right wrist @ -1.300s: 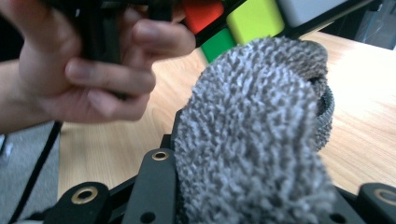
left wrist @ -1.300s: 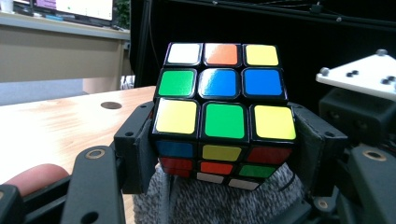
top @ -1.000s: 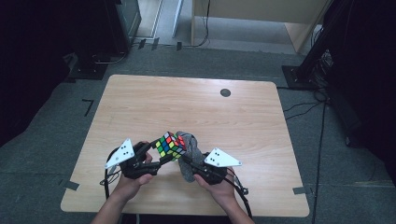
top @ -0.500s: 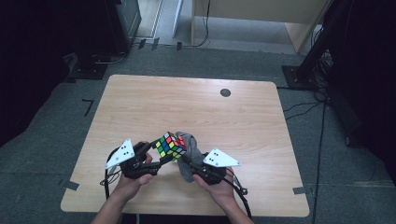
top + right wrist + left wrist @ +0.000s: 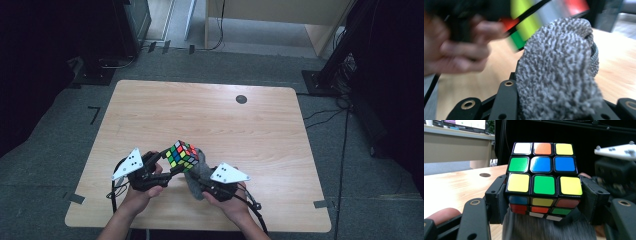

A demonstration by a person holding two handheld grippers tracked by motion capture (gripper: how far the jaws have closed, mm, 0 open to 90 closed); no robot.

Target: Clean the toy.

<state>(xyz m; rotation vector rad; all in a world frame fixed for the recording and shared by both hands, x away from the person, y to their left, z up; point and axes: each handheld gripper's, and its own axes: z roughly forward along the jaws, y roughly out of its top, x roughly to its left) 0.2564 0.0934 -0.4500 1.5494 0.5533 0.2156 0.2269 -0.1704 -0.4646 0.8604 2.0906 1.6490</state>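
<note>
A scrambled colour cube [image 5: 182, 155] is held above the wooden table [image 5: 210, 115] near its front edge. My left gripper [image 5: 172, 161] is shut on it: in the left gripper view both black pads clamp the lower layers of the cube [image 5: 543, 180]. A grey fuzzy cloth [image 5: 196, 179] is bunched in my right gripper [image 5: 200, 181], right under and beside the cube. In the right gripper view the cloth [image 5: 560, 70] bulges between the jaws and hides the fingertips, with the cube's blurred faces [image 5: 524, 20] just behind it. In the left gripper view the cloth [image 5: 549, 230] brushes the cube's underside.
A small dark round hole [image 5: 241, 99] sits in the tabletop at the back right. Cables [image 5: 252, 205] trail from both grippers toward the front edge. Dark equipment stands [image 5: 345, 55] and a wooden cabinet [image 5: 275, 15] lie beyond the table on grey floor.
The right gripper with the cloth has shifted slightly beneath the cube; the left gripper and the cube stay put.
</note>
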